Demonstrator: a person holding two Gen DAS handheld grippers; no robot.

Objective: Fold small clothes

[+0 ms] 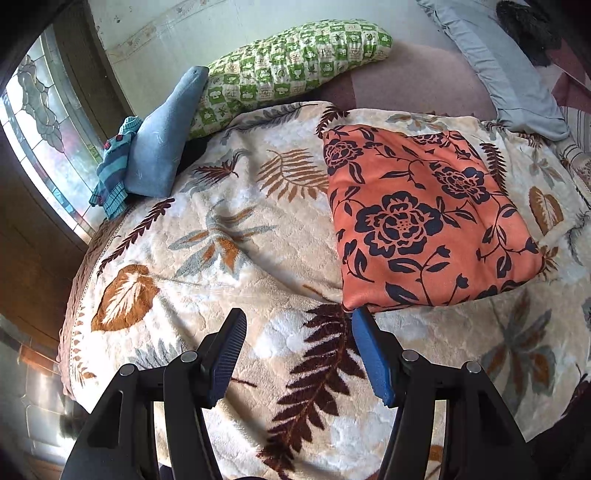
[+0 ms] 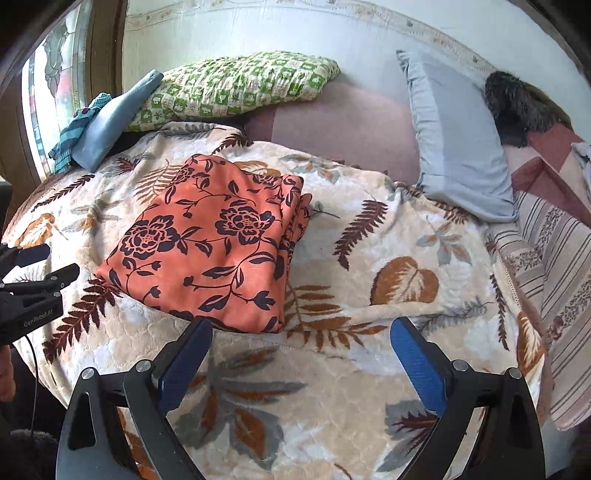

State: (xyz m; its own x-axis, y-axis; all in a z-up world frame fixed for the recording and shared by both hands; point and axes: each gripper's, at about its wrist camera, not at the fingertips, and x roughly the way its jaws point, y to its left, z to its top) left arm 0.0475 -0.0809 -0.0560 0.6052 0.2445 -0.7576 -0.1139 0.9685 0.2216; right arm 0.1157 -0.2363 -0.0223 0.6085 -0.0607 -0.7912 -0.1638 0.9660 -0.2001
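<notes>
The folded orange floral cloth (image 2: 218,240) is lying on the leaf-patterned blanket (image 2: 369,369), while both the left gripper (image 1: 297,332) and right gripper (image 2: 301,343) are being held apart and empty before it. The stacked layers are likely being left vulnerable: if a near corner is being snagged by a jaw, the fold could be pulled open.

Dark furry thing (image 1: 528,26) cut by top edge in left wrist view; identity unclear. Black item (image 1: 194,153) mostly hidden behind blue cloth (image 1: 162,136). Left gripper (image 2: 46,264) cropped at frame edge in right wrist view. Striped knit (image 1: 112,173) partly behind blue cloth.
</notes>
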